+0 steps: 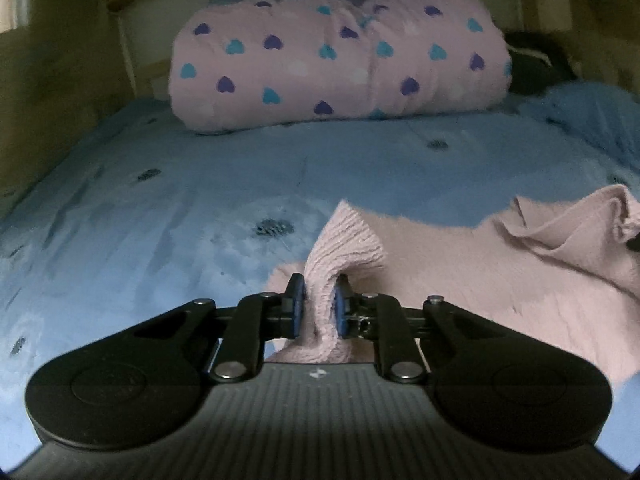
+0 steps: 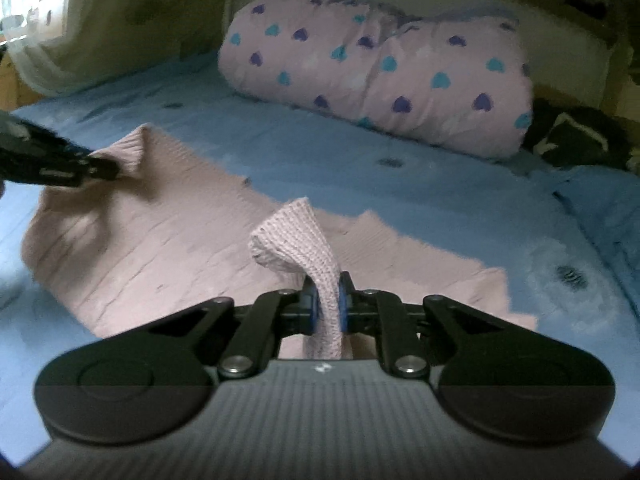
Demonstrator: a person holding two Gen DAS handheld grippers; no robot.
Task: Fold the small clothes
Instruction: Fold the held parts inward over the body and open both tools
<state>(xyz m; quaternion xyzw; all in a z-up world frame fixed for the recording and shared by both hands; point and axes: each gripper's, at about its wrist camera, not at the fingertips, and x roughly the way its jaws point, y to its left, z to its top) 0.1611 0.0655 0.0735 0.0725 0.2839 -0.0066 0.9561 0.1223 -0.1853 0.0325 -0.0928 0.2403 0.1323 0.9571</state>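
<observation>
A pale pink knitted garment [image 1: 460,280] lies spread on the blue bedspread [image 1: 160,208]. My left gripper [image 1: 319,304] is shut on one ribbed corner of it, which sticks up between the pads. My right gripper [image 2: 328,304] is shut on another corner of the same garment [image 2: 168,248], which also stands up between its pads. In the right wrist view the left gripper [image 2: 108,170] shows at the far left, pinching the garment's raised far-left corner.
A rolled pink blanket with purple and teal hearts [image 1: 340,60] lies across the head of the bed, also in the right wrist view [image 2: 380,72]. A dark object [image 2: 576,140] sits to its right. A wall and curtain stand at the left [image 2: 100,40].
</observation>
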